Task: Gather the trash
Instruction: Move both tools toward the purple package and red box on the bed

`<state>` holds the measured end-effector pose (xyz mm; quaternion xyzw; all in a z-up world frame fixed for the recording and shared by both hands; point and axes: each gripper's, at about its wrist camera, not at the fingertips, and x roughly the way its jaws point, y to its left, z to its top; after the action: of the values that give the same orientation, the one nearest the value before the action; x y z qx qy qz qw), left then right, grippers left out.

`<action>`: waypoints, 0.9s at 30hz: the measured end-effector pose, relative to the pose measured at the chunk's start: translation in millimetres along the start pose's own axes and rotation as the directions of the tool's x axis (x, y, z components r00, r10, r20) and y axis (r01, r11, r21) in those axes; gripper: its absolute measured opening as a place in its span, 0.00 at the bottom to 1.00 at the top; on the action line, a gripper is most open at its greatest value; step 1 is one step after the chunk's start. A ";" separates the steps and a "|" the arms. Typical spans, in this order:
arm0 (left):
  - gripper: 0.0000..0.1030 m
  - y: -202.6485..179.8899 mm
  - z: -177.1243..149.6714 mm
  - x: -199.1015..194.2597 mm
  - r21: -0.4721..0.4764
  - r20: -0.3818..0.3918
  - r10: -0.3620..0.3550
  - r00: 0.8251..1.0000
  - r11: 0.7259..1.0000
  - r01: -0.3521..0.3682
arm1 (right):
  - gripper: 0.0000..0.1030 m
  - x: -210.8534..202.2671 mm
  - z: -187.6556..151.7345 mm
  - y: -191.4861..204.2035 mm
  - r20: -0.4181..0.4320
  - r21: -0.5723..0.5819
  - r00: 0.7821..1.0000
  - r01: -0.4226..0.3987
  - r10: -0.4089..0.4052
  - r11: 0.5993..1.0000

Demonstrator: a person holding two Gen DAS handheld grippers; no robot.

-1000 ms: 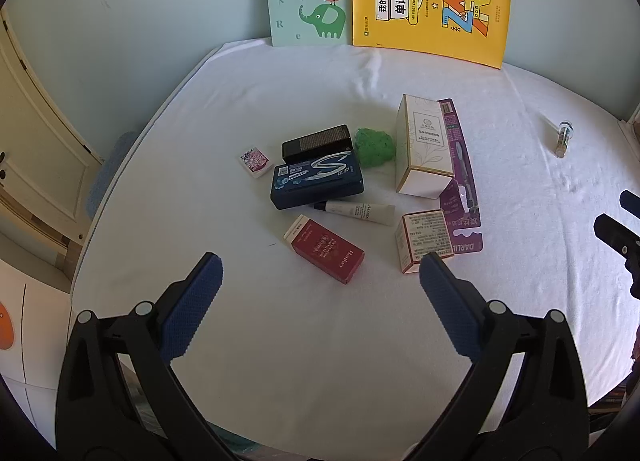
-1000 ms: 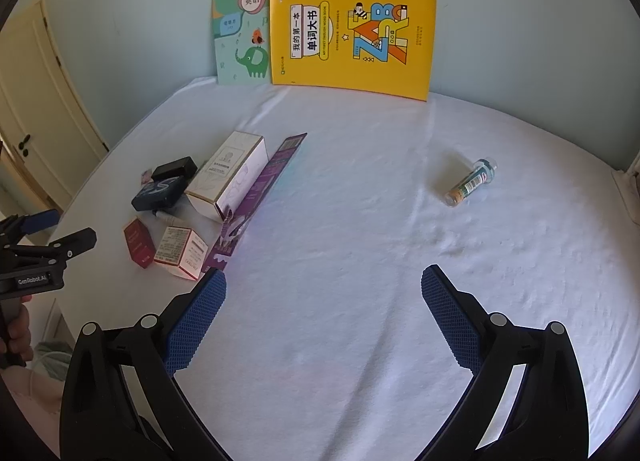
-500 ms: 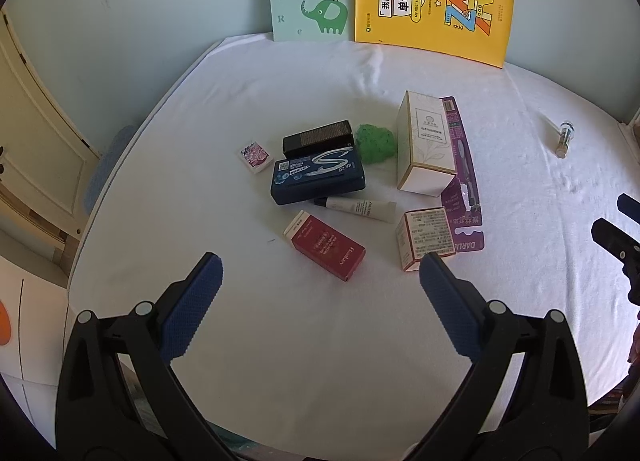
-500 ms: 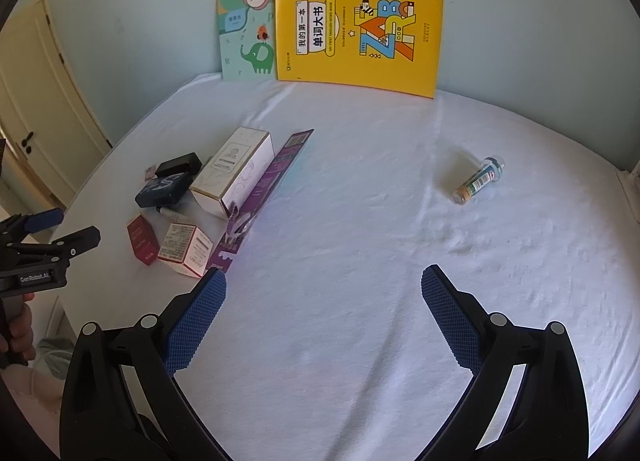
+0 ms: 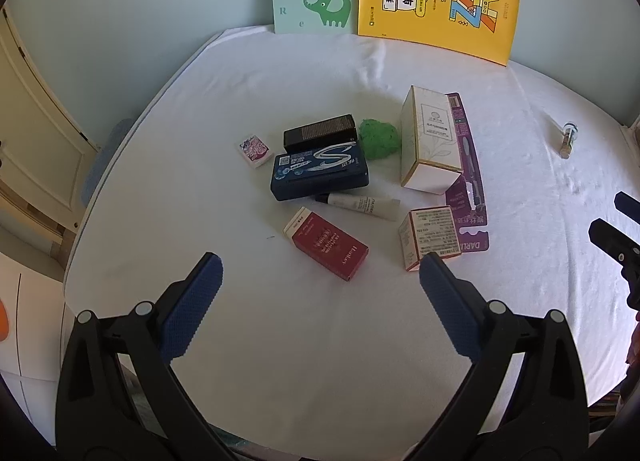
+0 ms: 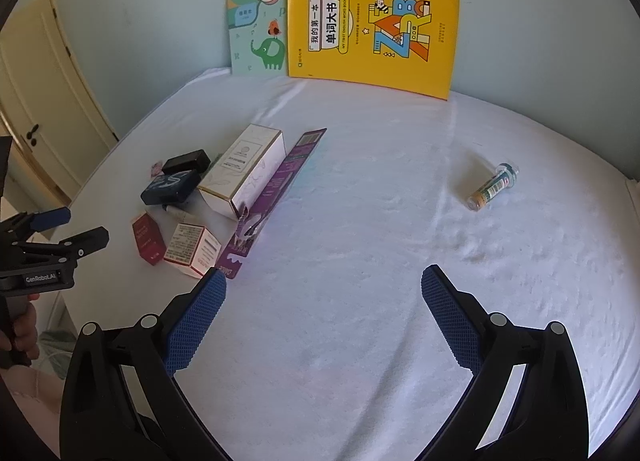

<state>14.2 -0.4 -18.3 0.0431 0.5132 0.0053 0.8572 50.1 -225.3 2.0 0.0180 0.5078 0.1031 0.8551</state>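
- Left claw (image 5: 320,273): jaws spread wide, nothing between them, poised above the white-covered worktop (image 5: 280,341) on the near side of the trash cluster.
- Right claw (image 6: 323,281): jaws likewise spread wide and empty, poised above bare cloth to the right of the cluster.
- Trash cluster, centre of the worktop: red box (image 5: 326,248) nearest the left claw; small white printed box (image 5: 430,235) to its right; white tube (image 5: 362,204) lying between these and the dark blue box (image 5: 320,170).
- Black box (image 5: 320,134) lies just behind the dark blue box; a green crumpled wad (image 5: 379,139) sits to the right of the black box.
- Small pink-and-white packet (image 5: 254,149) lies apart, left of the dark blue box.
- Tall white carton (image 5: 430,147) rests on its side, partly on a purple card strip (image 5: 468,181).
- Small vial (image 6: 493,187) lies on its side, well apart from the cluster, toward the right of the worktop.
- Yellow book (image 6: 372,27) and a green elephant book (image 6: 258,27) lean against the wall at the far edge.
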 end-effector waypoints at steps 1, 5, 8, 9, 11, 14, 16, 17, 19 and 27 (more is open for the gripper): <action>0.94 0.0 0.6 0.5 0.000 -0.001 -0.001 1.000 1.000 0.001 | 0.94 0.3 0.7 -0.1 0.000 -0.001 1.000 -0.001 0.001 1.000; 0.94 0.3 2.0 2.6 0.001 -0.006 -0.005 1.000 1.000 0.005 | 0.94 2.0 2.1 0.3 -0.004 -0.003 1.000 0.000 0.000 1.000; 0.94 0.8 2.6 4.4 0.002 -0.012 -0.006 1.000 1.000 0.006 | 0.94 3.4 2.0 -0.4 -0.003 0.003 1.000 0.001 -0.001 1.000; 0.94 1.1 2.9 5.0 0.002 -0.014 -0.006 1.000 1.000 0.006 | 0.94 3.8 2.0 -0.6 -0.002 0.005 1.000 0.001 -0.001 1.000; 0.94 1.6 3.7 6.3 0.002 -0.017 -0.007 1.000 1.000 0.007 | 0.94 4.5 2.0 -0.7 -0.005 0.007 1.000 0.000 0.000 1.000; 0.94 2.1 4.9 7.5 0.002 -0.021 -0.008 1.000 1.000 0.008 | 0.94 5.8 2.4 -0.1 -0.006 0.005 1.000 0.003 -0.003 1.000; 0.94 1.9 5.5 8.4 0.005 -0.023 -0.009 1.000 1.000 0.009 | 0.94 6.6 2.4 -0.1 -0.007 0.006 1.000 0.002 -0.002 1.000; 0.94 1.4 5.5 8.7 0.007 -0.024 -0.008 1.000 1.000 0.008 | 0.94 6.8 2.4 0.0 -0.007 0.008 1.000 0.000 0.000 1.000; 0.94 1.1 6.3 9.5 0.010 -0.025 -0.008 1.000 1.000 0.008 | 0.94 7.3 2.5 0.5 -0.008 0.009 1.000 -0.001 0.001 1.000; 0.94 1.3 7.0 13.2 0.013 -0.035 -0.010 0.999 1.000 0.010 | 0.94 9.0 2.9 1.2 -0.003 0.016 1.000 -0.002 0.002 1.000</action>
<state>26.7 1.1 -26.5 0.0460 0.5285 -0.0018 0.8477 56.7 -222.2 -4.2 0.0254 0.5100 0.1000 0.8540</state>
